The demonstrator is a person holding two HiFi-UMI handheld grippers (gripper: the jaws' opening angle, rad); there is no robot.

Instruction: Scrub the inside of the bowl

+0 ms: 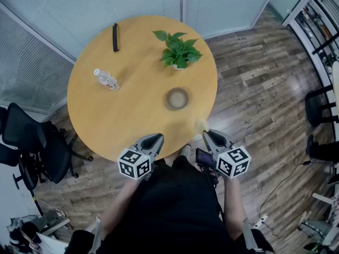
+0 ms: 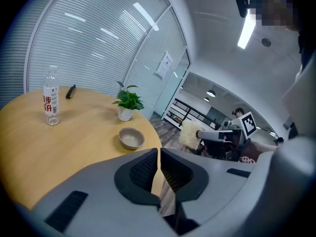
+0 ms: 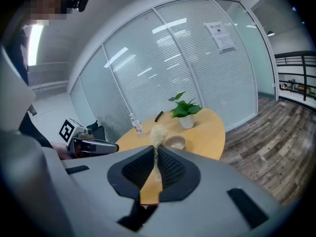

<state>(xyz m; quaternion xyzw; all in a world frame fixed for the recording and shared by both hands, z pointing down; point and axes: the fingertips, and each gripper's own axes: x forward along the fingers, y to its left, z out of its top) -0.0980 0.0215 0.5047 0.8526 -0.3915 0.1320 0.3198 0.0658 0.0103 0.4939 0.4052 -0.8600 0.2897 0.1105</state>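
Note:
A small grey-brown bowl [image 1: 177,98] stands empty on the round wooden table [image 1: 106,120], right of its centre; it also shows as the bowl [image 2: 131,138] and the bowl [image 3: 175,142] in the gripper views. My right gripper [image 1: 207,133] hovers at the table's near edge, shut on a pale fluffy scrubber [image 1: 201,125] whose tuft [image 3: 158,132] sticks out past the jaws [image 3: 156,152]. My left gripper [image 1: 154,137] is beside it at the near edge, jaws [image 2: 159,154] shut with nothing between them. Both are short of the bowl.
A potted green plant [image 1: 178,51] stands just behind the bowl. A clear water bottle [image 1: 106,80] lies at the table's left and a black stick-like object [image 1: 115,37] at the far edge. Black office chairs [image 1: 32,142] stand left of the table; glass walls lie behind.

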